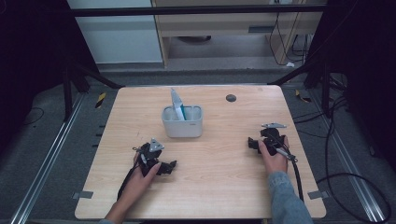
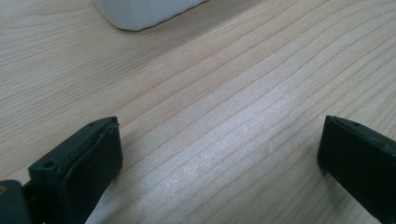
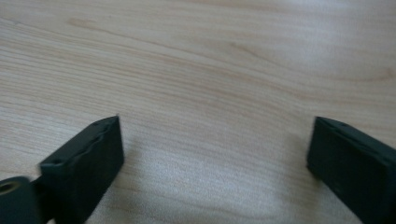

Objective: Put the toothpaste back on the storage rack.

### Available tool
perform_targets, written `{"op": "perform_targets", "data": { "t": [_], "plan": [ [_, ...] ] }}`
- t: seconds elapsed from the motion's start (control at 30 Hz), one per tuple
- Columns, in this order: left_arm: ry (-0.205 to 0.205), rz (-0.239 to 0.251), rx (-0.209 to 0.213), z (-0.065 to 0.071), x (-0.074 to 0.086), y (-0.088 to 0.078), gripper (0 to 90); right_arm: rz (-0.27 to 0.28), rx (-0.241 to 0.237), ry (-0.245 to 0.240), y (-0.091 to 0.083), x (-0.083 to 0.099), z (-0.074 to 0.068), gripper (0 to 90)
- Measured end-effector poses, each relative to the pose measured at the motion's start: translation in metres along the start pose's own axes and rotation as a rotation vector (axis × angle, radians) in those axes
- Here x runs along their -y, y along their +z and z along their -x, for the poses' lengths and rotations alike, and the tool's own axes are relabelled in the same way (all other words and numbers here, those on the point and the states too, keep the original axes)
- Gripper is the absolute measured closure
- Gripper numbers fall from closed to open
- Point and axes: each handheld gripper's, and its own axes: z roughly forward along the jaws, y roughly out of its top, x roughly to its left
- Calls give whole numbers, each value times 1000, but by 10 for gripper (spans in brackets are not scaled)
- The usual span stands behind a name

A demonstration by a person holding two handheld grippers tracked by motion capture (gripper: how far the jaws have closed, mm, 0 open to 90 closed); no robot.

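From the high view, a pale wooden table (image 1: 210,177) is seen, and near its middle a white holder (image 1: 182,122) is stood upright, with a white-and-teal flat packet (image 1: 177,105) propped in its left part and leaning a little to the left. A small dark round disc (image 1: 230,98) is set into the table toward the far edge, to the right of the holder. The left gripper (image 1: 169,166) is held low at the near left, below and to the left of the holder and well apart from it, its fingers pointed to the right across the wood. The right gripper (image 1: 252,142) is held at the right side of the table, its fingers pointed left toward the middle, its cable (image 1: 296,175) trailed back along the sleeve (image 1: 286,198). Nothing is gripped by either one. In the left gripper view, the two black fingers (image 2: 81,163) are seen spread wide over bare wood grain, nothing caught between them, and the lower corner of the white holder (image 2: 140,11) is glimpsed at the top edge, clear of the fingers. In the right gripper view, the black fingers (image 3: 86,161) are likewise set wide apart, with bare table (image 3: 210,70) lying between and beyond them and no thing held.
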Motion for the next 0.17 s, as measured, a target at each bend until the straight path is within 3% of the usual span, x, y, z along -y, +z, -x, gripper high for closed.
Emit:
{"op": "perform_targets", "data": {
  "t": [0.17],
  "plan": [
    [0,0,0,0,0,0,0,0,18,17,-2,2,-1,3]
  ]
}}
